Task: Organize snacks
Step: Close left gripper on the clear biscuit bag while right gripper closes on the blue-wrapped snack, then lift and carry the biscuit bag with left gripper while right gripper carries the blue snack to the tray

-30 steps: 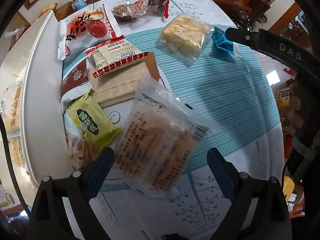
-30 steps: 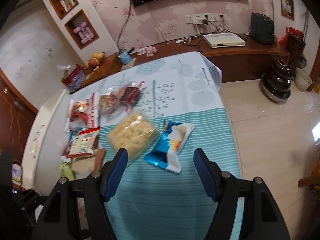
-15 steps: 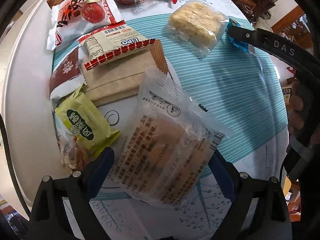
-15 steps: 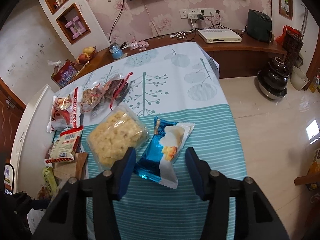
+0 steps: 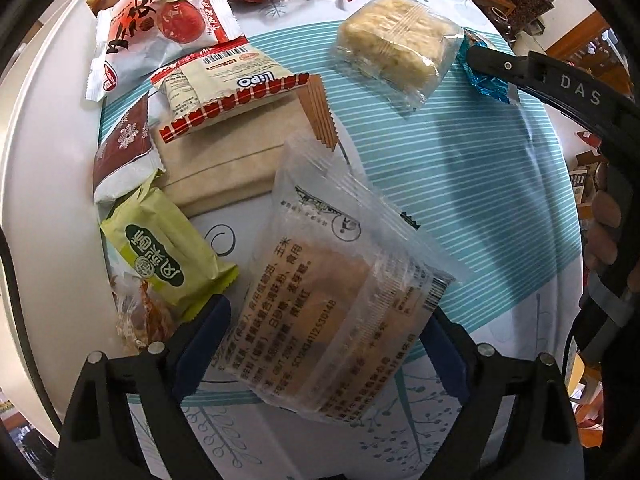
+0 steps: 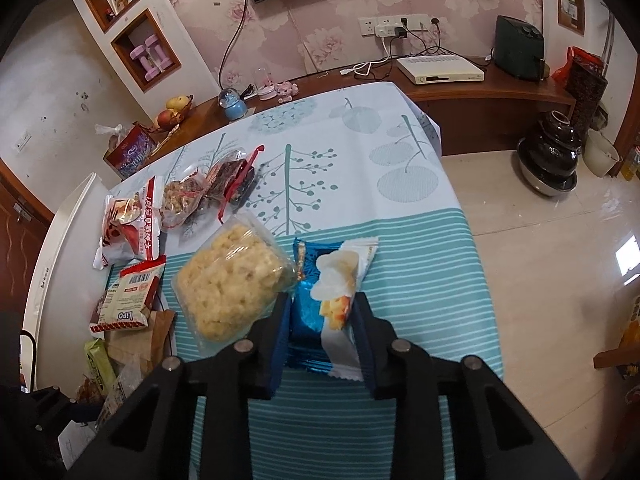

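Many snack packets [image 5: 224,88] crowd one tree-patterned, teal-striped tablecloth [image 6: 360,152].

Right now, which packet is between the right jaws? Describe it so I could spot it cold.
On the table's teal-striped cloth, look just right of the clear pack of pale puffed-rice cake. The blue foil packet lies there, and the right gripper has just been closing its jaws onto its sides. It is the only shiny blue wrapper, with a white end and a picture of pale chips.
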Demonstrator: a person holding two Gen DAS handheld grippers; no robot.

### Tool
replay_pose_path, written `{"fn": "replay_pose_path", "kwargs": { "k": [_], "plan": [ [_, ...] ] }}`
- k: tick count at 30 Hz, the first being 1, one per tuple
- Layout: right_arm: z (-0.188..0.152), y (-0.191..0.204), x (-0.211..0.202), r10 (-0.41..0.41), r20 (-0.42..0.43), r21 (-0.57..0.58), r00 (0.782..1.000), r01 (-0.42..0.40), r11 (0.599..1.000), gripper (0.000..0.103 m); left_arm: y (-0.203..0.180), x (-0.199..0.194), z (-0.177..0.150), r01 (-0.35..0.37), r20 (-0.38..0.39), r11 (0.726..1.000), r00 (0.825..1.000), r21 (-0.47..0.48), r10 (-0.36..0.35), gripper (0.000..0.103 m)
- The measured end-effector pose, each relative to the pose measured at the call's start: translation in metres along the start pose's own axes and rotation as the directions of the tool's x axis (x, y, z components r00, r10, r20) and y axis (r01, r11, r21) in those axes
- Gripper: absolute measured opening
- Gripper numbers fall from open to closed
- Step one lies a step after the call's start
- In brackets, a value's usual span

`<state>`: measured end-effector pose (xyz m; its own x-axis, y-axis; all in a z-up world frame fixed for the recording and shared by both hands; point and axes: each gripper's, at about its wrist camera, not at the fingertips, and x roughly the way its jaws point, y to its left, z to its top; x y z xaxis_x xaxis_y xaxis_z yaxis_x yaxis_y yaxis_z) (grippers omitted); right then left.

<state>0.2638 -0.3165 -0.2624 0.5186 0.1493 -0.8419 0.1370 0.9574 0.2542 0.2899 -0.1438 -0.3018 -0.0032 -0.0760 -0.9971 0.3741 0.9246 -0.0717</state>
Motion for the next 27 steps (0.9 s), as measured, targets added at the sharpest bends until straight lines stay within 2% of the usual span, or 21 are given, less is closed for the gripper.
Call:
{"fn": "replay_pose_path", "kwargs": {
  "k": [13,27],
  "plan": [
    [-0.002,0.000,-0.020,0.003,0.043,-0.013,0.999,-0.003,1.000,0.028,-0.013,-0.012,-0.008,-0.037,0.009,0.999,0.999,0.011,0.037,0.082],
    [-0.026,0.009,-0.042,0.027,0.050,-0.048,0.998,-0.025,0.999,0.028,-0.031,-0.016,-0.041,-0.019,-0.007,1.000,1.000,0.007,0.019,0.081]
  ]
}}
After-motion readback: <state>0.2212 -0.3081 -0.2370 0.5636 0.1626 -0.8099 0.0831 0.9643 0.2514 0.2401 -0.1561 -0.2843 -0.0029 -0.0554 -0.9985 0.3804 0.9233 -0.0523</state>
